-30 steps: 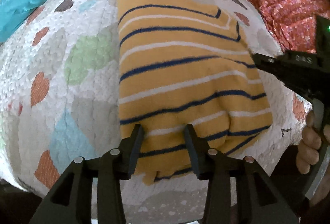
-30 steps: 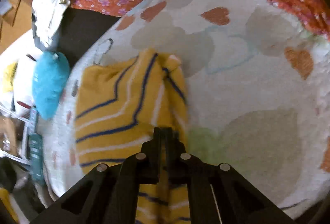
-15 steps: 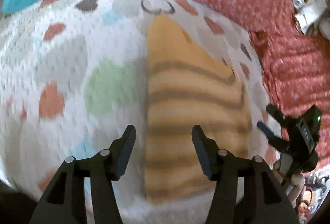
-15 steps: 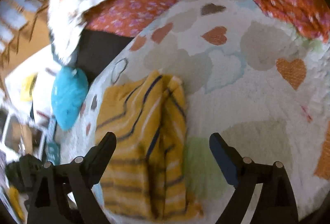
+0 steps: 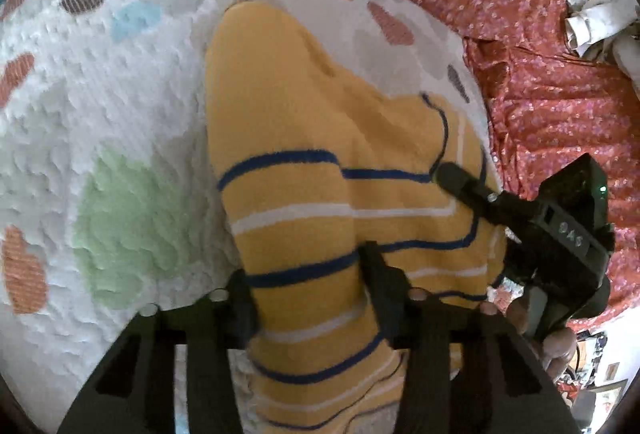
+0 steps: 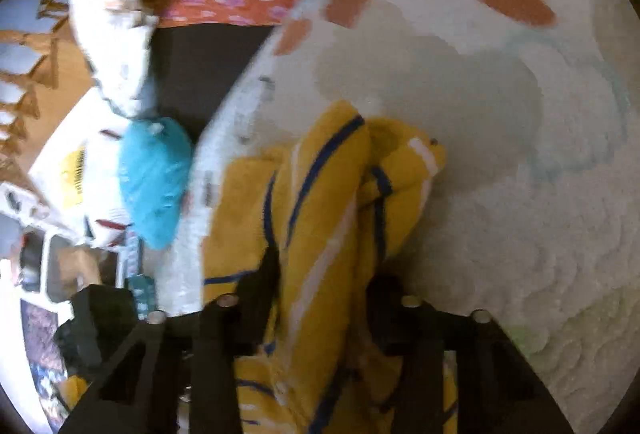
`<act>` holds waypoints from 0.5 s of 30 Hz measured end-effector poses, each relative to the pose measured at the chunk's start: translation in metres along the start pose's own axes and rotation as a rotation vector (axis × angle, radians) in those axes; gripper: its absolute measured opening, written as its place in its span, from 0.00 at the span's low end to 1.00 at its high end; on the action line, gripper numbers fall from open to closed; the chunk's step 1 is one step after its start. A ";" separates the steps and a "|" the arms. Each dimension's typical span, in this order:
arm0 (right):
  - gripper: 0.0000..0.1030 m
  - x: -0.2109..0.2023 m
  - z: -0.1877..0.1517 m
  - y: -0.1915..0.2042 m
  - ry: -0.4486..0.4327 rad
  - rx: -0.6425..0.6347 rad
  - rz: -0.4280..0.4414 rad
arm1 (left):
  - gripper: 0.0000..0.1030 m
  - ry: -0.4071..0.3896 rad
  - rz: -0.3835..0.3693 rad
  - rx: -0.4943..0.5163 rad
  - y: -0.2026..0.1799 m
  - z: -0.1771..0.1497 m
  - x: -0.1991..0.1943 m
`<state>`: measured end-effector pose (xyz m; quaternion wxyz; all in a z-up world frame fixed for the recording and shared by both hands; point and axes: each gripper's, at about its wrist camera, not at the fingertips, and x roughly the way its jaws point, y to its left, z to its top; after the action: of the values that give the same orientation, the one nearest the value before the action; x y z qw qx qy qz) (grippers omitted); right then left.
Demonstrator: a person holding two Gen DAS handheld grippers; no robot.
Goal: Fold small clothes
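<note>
Yellow striped garment (image 5: 320,170) bunches between both closing grippers, left (image 5: 308,290) and right (image 6: 324,290).

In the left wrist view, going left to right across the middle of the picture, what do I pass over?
Heart-print blanket → yellow striped garment → right gripper, jaws closing around the garment's edge → red floral fabric.

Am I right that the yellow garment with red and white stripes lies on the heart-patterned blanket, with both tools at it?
Not quite: the stripes are navy blue and white, not red. The left wrist view shows them clearly on the yellow garment, which does lie on the heart-patterned blanket, with the left tool and the right tool closing over its fabric.
</note>
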<state>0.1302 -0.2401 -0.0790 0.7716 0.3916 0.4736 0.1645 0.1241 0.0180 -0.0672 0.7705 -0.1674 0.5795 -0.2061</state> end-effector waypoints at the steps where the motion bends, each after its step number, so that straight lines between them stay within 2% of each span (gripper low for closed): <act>1: 0.33 -0.003 0.003 0.006 -0.007 -0.007 0.025 | 0.41 -0.009 0.001 0.004 -0.001 0.005 -0.006; 4: 0.33 -0.007 0.015 0.022 -0.051 -0.023 0.081 | 0.41 -0.045 0.051 0.036 -0.009 0.022 -0.018; 6: 0.35 -0.001 0.022 0.026 -0.071 -0.046 0.051 | 0.44 -0.044 0.120 0.054 -0.011 0.030 -0.012; 7: 0.39 0.003 0.025 0.023 -0.078 -0.051 0.013 | 0.50 -0.030 0.154 0.052 -0.010 0.033 -0.005; 8: 0.40 0.009 0.028 0.018 -0.088 -0.055 -0.065 | 0.52 -0.011 0.181 0.048 -0.007 0.033 0.004; 9: 0.40 0.015 0.030 0.011 -0.101 -0.068 -0.186 | 0.54 0.006 0.218 0.046 -0.004 0.032 0.016; 10: 0.46 0.020 0.032 0.004 -0.108 -0.091 -0.327 | 0.57 0.005 0.224 0.046 -0.002 0.030 0.020; 11: 0.51 0.021 0.032 -0.002 -0.107 -0.114 -0.399 | 0.59 -0.002 0.209 0.035 0.000 0.024 0.020; 12: 0.59 0.017 0.031 -0.007 -0.112 -0.118 -0.412 | 0.59 -0.009 0.191 0.022 0.002 0.019 0.018; 15: 0.59 -0.015 0.019 -0.014 -0.152 -0.064 -0.353 | 0.62 -0.046 0.168 -0.018 0.007 -0.003 0.009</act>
<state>0.1373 -0.2670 -0.0755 0.8340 0.2890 0.4699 0.0118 0.1246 0.0189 -0.0786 0.7966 -0.1297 0.5756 -0.1317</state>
